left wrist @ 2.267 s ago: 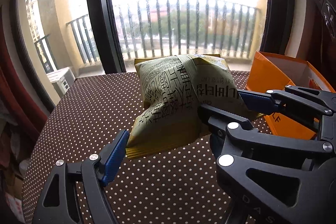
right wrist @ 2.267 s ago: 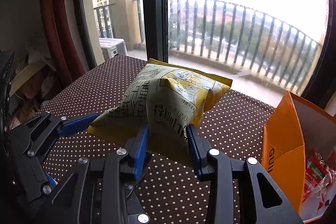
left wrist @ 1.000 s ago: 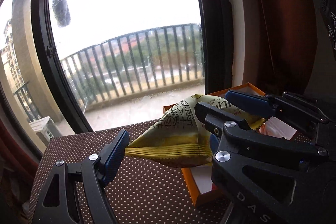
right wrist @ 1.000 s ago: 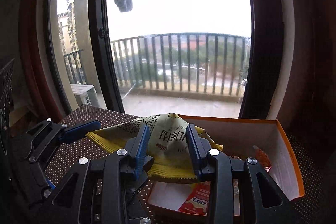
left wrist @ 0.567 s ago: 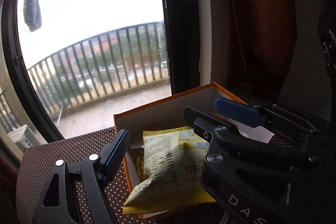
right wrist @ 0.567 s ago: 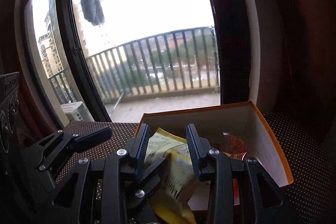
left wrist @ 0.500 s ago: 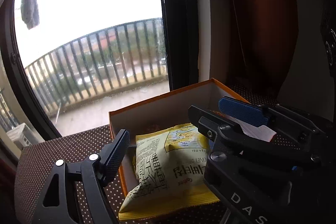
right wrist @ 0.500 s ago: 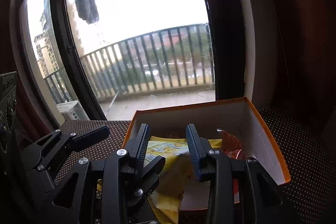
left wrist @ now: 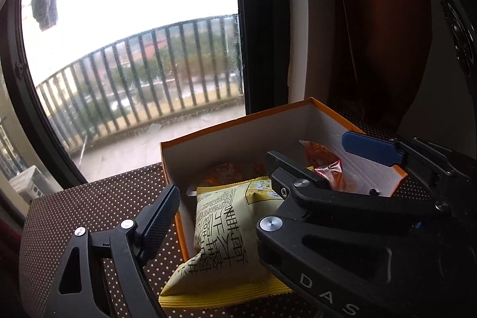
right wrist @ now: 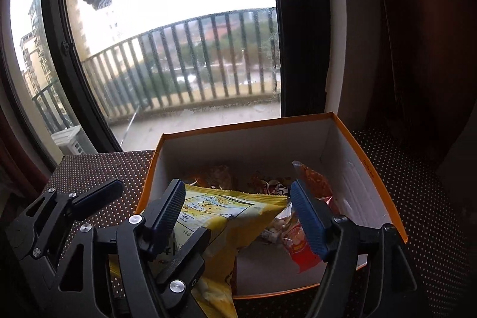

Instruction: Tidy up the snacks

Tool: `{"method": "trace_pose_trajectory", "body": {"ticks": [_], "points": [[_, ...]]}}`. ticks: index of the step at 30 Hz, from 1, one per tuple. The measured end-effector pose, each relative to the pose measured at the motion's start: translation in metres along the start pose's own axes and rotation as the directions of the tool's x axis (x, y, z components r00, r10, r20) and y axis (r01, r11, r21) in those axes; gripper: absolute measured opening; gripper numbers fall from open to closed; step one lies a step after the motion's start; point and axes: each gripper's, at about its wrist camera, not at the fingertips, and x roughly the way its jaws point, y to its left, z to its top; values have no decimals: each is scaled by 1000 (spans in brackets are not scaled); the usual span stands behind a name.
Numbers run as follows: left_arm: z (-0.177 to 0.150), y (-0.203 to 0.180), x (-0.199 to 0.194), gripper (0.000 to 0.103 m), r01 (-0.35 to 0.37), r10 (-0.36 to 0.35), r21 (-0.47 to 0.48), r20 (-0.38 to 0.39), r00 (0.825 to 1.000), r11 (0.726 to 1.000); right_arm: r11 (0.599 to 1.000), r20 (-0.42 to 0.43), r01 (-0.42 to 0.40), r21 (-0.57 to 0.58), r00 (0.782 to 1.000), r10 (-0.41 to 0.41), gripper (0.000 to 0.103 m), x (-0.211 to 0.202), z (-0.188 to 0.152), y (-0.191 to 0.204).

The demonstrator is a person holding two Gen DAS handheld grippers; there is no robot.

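Note:
A yellow snack bag [left wrist: 229, 231] lies in the orange box [left wrist: 235, 124], its near end hanging over the box's front edge. It also shows in the right wrist view [right wrist: 226, 216], inside the orange box [right wrist: 366, 166]. My left gripper [left wrist: 220, 175] is open and holds nothing; its right finger sits over the bag. My right gripper [right wrist: 235, 201] is open above the bag, jaws wide apart, not touching it. Red and orange snack packets [right wrist: 301, 240] lie in the box beside the bag.
The box stands on a brown dotted tablecloth [left wrist: 89, 207] by a large window with a balcony railing [left wrist: 143, 79]. A dark curtain [right wrist: 417, 35] hangs at the right. The left gripper's body [right wrist: 59, 216] shows at the left in the right wrist view.
Both grippers carried the yellow bag from the table over to the orange box. The right gripper opened and let it go; the bag now rests in the box.

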Motion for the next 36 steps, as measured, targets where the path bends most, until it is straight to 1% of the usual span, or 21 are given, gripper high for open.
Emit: {"method": "trace_pose_trajectory", "body": {"ticks": [2,5,6,8,9,12,19,21,24,27,31,36], "points": [[-2,4,-8,88,2,-2,-15,6,1000,1000,1000,23,15,-20,1000,-15,76,-9,0,6],[-5,7,-27,90,-19,19,-16,33,999,1000,998,66,36,-53,997,-33,77,-25,-1,16],[-7,9,-35,90,-31,31,-18,43,999,999,997,89,34,-63,996,-28,79,-32,-1,21],[-9,14,-49,91,-58,60,-22,62,996,998,997,125,5,-76,992,4,85,-44,-1,29],[-10,17,-55,93,-68,70,-27,71,995,997,997,136,-11,-82,990,22,86,-49,-1,34],[-17,24,-76,95,-82,87,-50,91,992,995,993,146,-37,-112,988,53,88,-59,-5,50],[-43,29,-116,97,-117,127,-89,118,985,989,989,180,-38,-142,982,64,89,-85,-21,77],[-54,30,-128,101,-123,136,-102,126,983,987,988,191,-32,-149,980,61,89,-91,-30,83],[-70,32,-141,103,-138,155,-126,135,979,982,990,193,-28,-141,980,55,89,-96,-43,91],[-87,35,-151,103,-151,171,-150,129,977,977,992,176,-51,-117,982,71,89,-99,-57,94],[-107,39,-171,103,-200,225,-177,129,966,964,995,162,-49,-87,985,63,89,-107,-74,96],[-132,46,-197,103,-243,279,-230,138,950,942,997,178,-21,-77,983,34,89,-126,-96,100]]}}
